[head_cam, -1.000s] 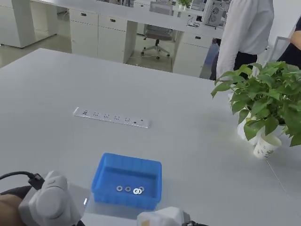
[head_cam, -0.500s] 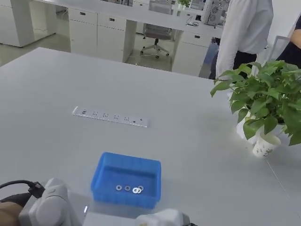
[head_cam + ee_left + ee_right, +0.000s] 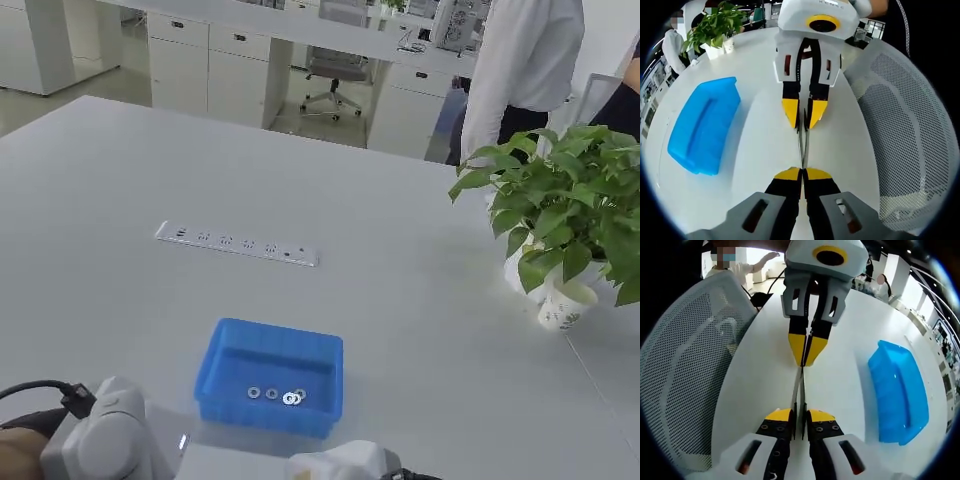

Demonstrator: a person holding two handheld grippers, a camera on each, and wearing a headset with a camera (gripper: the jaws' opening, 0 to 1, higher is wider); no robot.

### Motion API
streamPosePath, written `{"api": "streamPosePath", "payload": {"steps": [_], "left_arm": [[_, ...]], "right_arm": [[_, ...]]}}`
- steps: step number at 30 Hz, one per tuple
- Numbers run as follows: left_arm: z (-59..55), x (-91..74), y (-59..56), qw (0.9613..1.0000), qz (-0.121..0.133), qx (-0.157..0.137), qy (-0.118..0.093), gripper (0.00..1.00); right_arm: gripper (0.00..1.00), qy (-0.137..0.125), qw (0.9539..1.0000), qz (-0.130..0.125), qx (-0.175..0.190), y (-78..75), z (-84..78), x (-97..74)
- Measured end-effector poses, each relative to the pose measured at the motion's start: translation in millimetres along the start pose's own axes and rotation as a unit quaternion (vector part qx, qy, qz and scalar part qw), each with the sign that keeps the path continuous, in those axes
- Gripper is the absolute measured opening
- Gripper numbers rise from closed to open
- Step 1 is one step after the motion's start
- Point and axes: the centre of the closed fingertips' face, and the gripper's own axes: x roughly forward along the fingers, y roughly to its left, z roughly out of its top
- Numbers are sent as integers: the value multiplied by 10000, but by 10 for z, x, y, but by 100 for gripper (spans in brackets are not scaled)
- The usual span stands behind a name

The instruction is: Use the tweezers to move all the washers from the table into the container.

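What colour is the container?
Blue. The container shows best in the head view.

The left gripper (image 3: 802,172) ends in black tongs with yellow tips, set in a grey housing cut by two slanted slots. The right gripper (image 3: 800,416) has the same black tongs with yellow tips, their bars dotted with small round screw holes, and red shows inside its housing slots. In the head view, the left gripper's pale grey shell (image 3: 100,440) sits at 7 o'clock, rounded and smooth. A black cable (image 3: 40,384) with a chunky black plug enters at its 10 o'clock side, and a small pale light (image 3: 182,441) shows at its 3 o'clock edge. The right gripper's cream-white shell (image 3: 345,462) sits at 6 o'clock.
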Motion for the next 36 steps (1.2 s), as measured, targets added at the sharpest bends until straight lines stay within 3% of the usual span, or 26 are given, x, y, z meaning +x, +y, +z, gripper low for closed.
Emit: {"api": "streamPosePath", "payload": {"steps": [14, 24, 30, 31, 36], "left_arm": [[25, -57, 44, 9999, 67, -1, -86, 13], [39, -329, 118, 9983, 339, -311, -357, 26], [61, -517, 155, 9943, 623, -584, -642, 36], [64, -545, 162, 9933, 683, -620, -692, 40], [146, -717, 223, 9833, 1083, -875, -1172, 53]], "right_arm": [[21, -69, 9997, -69, 222, -52, -5, -82], [30, -231, 9972, -409, 581, -206, -28, -388], [41, -470, 9906, -838, 970, -370, -67, -655], [43, -566, 9879, -954, 1088, -404, -67, -715], [55, -804, 9761, -1325, 1522, -489, -136, -929]]}}
